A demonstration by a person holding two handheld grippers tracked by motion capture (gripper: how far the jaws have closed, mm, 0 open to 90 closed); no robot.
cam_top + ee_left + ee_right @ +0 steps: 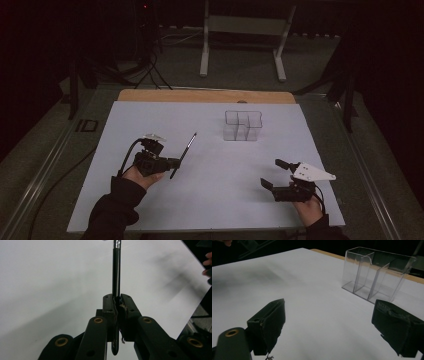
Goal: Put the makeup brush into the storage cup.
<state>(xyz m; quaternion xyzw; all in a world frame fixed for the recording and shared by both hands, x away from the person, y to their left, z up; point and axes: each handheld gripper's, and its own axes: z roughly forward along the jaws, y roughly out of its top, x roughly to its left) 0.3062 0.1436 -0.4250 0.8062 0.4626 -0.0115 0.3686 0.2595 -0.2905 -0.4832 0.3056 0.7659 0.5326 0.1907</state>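
I am holding the left tool (175,163) clamped on a thin black pen (184,153), its jaws pinching the barrel near the lower end so that most of the length is sticking out beyond them. In the left gripper view the pen (116,272) is running straight up between the closed pads, with a short stub showing below; gripping low like this is leaving the long end free to lead, I judge, into the clear divided organizer (243,125) standing well apart toward the far side of the white surface (150,115). In the high view the pen is slanting up and away from the tool, pointing roughly that way. I am keeping the right tool (274,174) resting near the surface's near edge with its jaws wide apart and nothing between them, facing the organizer (374,275), probably ready to steady it.
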